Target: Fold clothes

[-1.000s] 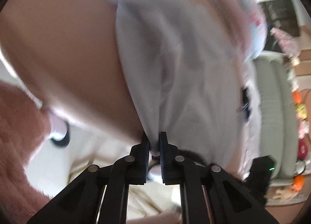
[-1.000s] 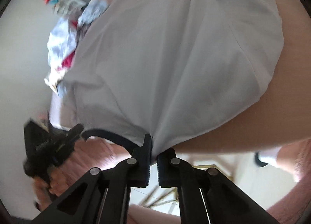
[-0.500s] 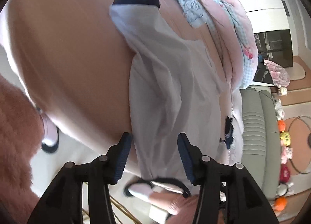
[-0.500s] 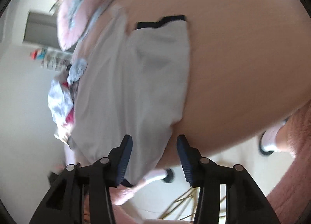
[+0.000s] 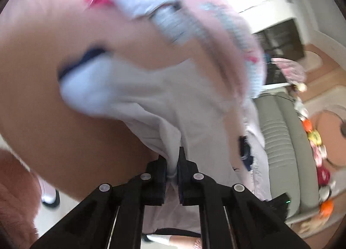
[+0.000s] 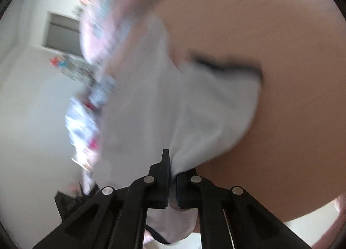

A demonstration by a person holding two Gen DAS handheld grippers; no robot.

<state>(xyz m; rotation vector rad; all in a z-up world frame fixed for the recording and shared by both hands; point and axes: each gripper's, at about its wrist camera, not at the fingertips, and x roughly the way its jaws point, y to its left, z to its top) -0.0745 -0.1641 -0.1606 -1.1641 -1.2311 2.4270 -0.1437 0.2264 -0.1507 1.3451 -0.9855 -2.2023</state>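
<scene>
A tan table (image 5: 54, 102) holds your white garment (image 5: 151, 97), one end lifted. Your left gripper (image 5: 172, 169) and right gripper (image 6: 172, 173) have just closed, pinching its near edge. Lift evenly, keeping the cloth taut.

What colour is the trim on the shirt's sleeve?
Dark navy on the sleeve trim of the white shirt, clearest in the left wrist view.

A white cotton shirt with dark trim (image 5: 138, 97) lies on the round tan wooden table (image 5: 43, 97). At its one o'clock, a heap of pink and blue patterned clothes (image 5: 194, 15) sits on the table; a grey ribbed sofa (image 5: 281, 140) stands at three o'clock.
</scene>
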